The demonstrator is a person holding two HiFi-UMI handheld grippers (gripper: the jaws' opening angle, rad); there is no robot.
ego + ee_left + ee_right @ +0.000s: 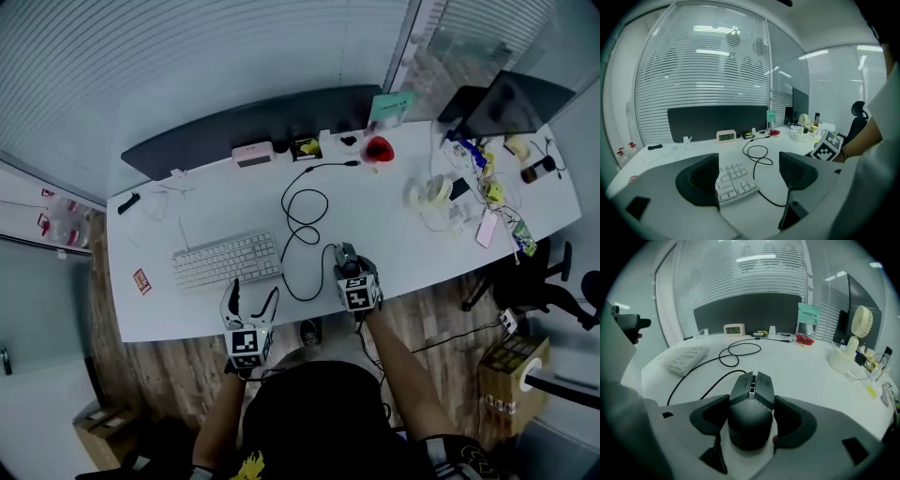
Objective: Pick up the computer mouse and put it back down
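A dark wired computer mouse [751, 404] sits between the jaws of my right gripper [752, 419], whose pads press its two sides, so the gripper is shut on it. In the head view the mouse [346, 254] and right gripper [349, 266] are low over the white desk [394, 248] near its front edge; whether the mouse touches the desk I cannot tell. Its black cable [302, 220] loops toward the back of the desk. My left gripper [254, 292] is at the desk's front edge, open with nothing between its fingers, just in front of the white keyboard [228, 260].
A dark partition panel [253, 127] lines the desk's back, with a small clock [253, 155] and a red item [379, 148] before it. A white fan [429, 192], clutter and a dark screen [511, 103] fill the right end. An office chair [553, 272] stands right.
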